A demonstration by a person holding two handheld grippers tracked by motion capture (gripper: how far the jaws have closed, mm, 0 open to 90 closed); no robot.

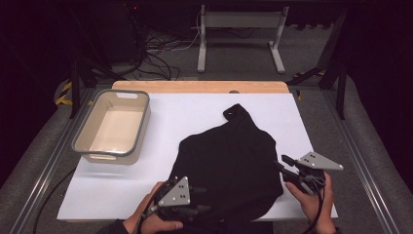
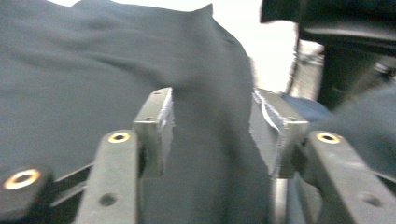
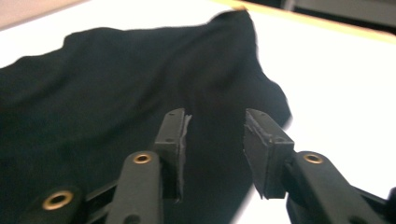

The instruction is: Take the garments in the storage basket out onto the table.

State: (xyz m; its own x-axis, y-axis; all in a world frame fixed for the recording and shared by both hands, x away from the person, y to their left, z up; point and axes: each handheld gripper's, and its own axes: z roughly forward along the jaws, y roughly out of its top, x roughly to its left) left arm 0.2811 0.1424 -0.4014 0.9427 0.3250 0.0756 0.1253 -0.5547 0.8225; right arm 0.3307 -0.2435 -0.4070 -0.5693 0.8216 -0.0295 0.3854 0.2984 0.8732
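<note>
1. The table (image 1: 126,195), under a white sheet, carries a black garment (image 1: 229,165) bunched at its near middle.
2. A beige bin (image 1: 113,126) sits well apart at the far left, seen from the high view.
3. The left claw (image 1: 198,199) and right claw (image 1: 283,165) stand parted, gripping nothing.
4. The left gripper view has a cloth ridge running between the pads (image 2: 164,123); the high view hides this.
5. Risk: lifting away could snag that ridge and drag the garment askew.

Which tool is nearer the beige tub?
The left tool, at the black cloth's near-left edge; the right tool is at the cloth's opposite side from the tub.
</note>
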